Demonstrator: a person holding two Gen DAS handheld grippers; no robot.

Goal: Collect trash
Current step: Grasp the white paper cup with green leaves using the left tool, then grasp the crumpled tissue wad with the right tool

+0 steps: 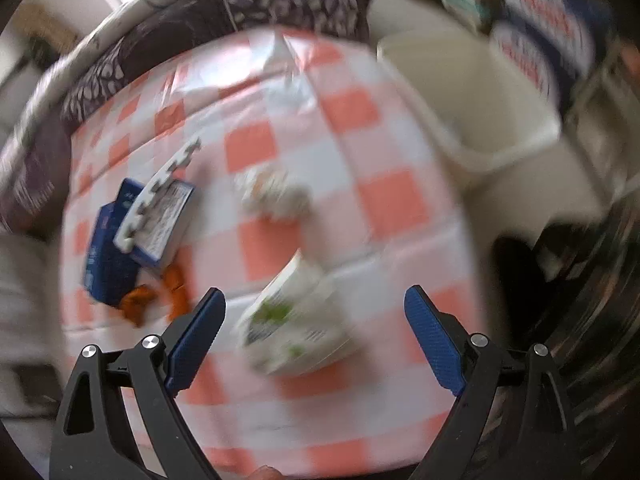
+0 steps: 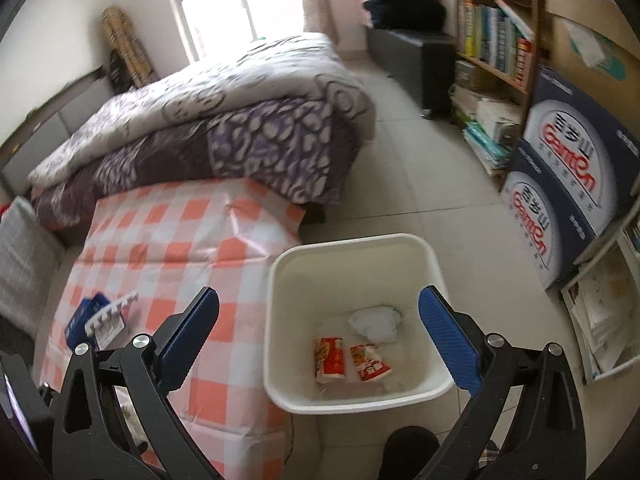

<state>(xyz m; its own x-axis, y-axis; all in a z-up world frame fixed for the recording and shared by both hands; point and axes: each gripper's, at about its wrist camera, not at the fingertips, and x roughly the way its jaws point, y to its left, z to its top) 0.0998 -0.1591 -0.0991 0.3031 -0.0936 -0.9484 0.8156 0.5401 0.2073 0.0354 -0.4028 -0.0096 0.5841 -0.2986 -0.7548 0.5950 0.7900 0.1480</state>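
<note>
The left gripper [image 1: 316, 312] hangs over a table covered by an orange-and-white checked cloth [image 1: 360, 152], its jaws spread wide and holding nothing; the left wrist view is blurred. Between its fingers, low in the centre of that frame, a white carton [image 1: 294, 320] with green print lies on the cloth, not touched by either finger as far as the blur lets one tell. Above it, near the middle of the frame, sits a crumpled white wad [image 1: 274, 196]. At the left of the frame a blue box [image 1: 132, 236] lies with a white toothed foam strip [image 1: 160, 192] across it, and orange peel [image 1: 154, 292] lies just below the box. The white bin [image 1: 476, 104] stands off the table's edge in the upper right of that frame. The right gripper [image 2: 320, 320] is over the bin [image 2: 430, 260], which fills the lower centre of the right wrist view just beside the table; its jaws are also wide apart and empty. On the bin's floor lie two red-and-white wrappers [image 2: 330, 360] side by side and a white crumpled tissue [image 2: 376, 322] above them. In the same view the blue box and foam strip show at lower left on the cloth, a purple quilt [image 2: 240, 132] lies on a bed behind the table, and a bookshelf [image 2: 496, 32] and blue cartons [image 2: 560, 168] stand at the right.
</note>
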